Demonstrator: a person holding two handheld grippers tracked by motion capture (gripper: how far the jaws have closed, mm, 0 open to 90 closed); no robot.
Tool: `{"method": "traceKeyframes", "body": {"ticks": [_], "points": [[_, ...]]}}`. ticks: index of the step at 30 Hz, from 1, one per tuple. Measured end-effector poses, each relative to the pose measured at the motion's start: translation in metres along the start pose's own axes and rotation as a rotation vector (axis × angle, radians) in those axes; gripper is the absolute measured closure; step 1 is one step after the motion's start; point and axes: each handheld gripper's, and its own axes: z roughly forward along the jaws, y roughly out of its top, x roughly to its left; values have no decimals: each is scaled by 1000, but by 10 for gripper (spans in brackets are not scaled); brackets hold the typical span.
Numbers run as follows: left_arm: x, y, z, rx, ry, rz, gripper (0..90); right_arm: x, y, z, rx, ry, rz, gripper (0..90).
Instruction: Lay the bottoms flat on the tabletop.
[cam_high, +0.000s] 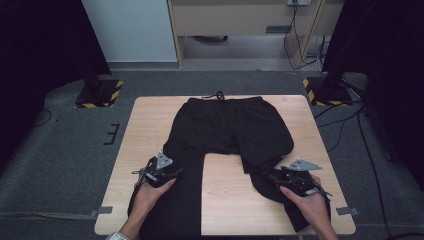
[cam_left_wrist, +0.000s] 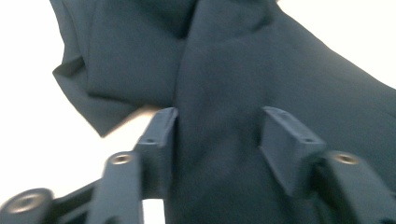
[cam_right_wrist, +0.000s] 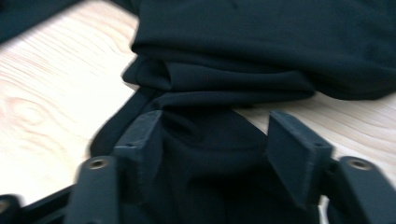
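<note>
So the worktop (cam_high: 150, 120) has a pair of black trousers (cam_high: 230, 127) spread flat on it, waistband up at 12 o'clock with the drawstring (cam_high: 219, 95) poking out, legs running down toward 6. The leg at 7 o'clock lies pretty straight; the one at 5 o'clock is bunched and folded over itself partway down.

Looks like the grab step before folding or straightening. The left hand-held gripper (cam_high: 161, 172) sits over the 7 o'clock leg, jaws spread wide with cloth between them but not pinched. The right hand-held gripper (cam_high: 295, 181) hovers at the crumpled 5 o'clock leg, jaws wide too, fabric bulging up between them.

Next move probably calls for both to close on the fabric, ideally catching the top layer cleanly, since the right side's bunching could mean grabbing several layers.
</note>
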Motion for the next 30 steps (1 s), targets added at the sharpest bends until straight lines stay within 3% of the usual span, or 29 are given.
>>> {"method": "traceKeyframes", "body": {"ticks": [2, 6, 10, 14, 17, 22, 27, 30], "points": [[-2, -5, -7, 13, -24, -2, 630, 0, 1, 7, 23, 15, -29, 570], [-11, -16, -27, 60, -72, -3, 705, 1, 0, 17, 66, 20, -43, 766], [-16, -22, -39, 62, -38, 28, 701, -1, 1, 18, 65, 38, -39, 877], [-9, -19, -36, 0, 39, 16, 519, 2, -1, 17, 77, 41, -44, 884], [-3, -15, -37, -41, 104, 13, 436, 5, -6, 12, 82, 44, -40, 884], [11, -4, -35, -121, 156, -29, 399, 10, -18, -3, 88, 38, -40, 884], [22, 5, -19, -117, 181, -18, 382, 14, -31, -24, 120, 30, -42, 861], [24, 6, -14, -102, 182, -15, 374, 14, -32, -33, 79, -6, -32, 726]]}}
